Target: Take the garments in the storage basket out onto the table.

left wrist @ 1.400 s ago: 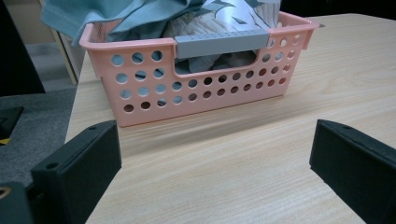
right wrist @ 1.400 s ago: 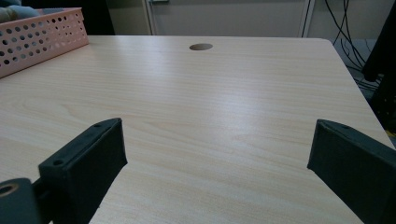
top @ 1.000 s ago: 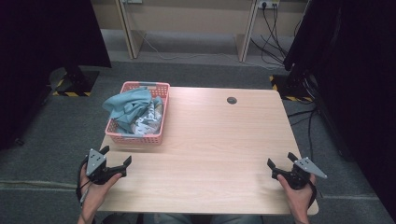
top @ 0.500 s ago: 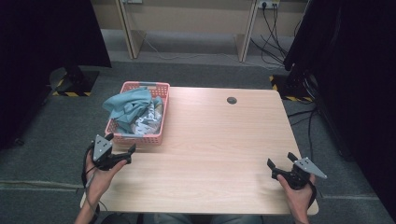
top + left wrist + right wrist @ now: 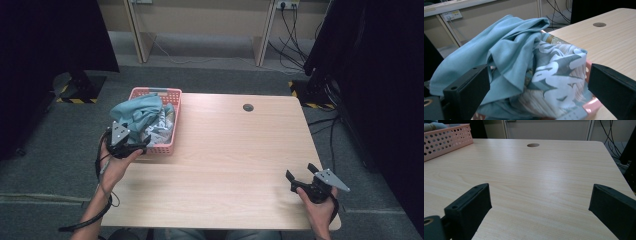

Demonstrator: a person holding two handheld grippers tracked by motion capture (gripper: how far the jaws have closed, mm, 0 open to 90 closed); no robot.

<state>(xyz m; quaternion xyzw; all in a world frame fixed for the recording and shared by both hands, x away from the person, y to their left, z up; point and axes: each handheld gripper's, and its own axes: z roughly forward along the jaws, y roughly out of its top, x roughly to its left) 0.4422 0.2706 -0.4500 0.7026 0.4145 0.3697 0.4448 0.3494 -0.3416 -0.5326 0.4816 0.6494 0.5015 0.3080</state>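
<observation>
Left gripper [image 5: 131, 145] at the near-left corner of the pink basket [image 5: 172, 95], jaws spread wide and empty, framing the heaped teal cloth [image 5: 506, 50] and patterned cloth [image 5: 554, 80] inside. Right gripper [image 5: 300, 175] low over the table [image 5: 225, 165] at its near right, jaws wide apart, gripping nothing.

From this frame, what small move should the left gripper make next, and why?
Probably ease the left gripper forward and close on the cloth: its jaws stand wide open either side of the patterned cloth heaped with the teal cloth in the pink basket, gripping nothing yet.
</observation>
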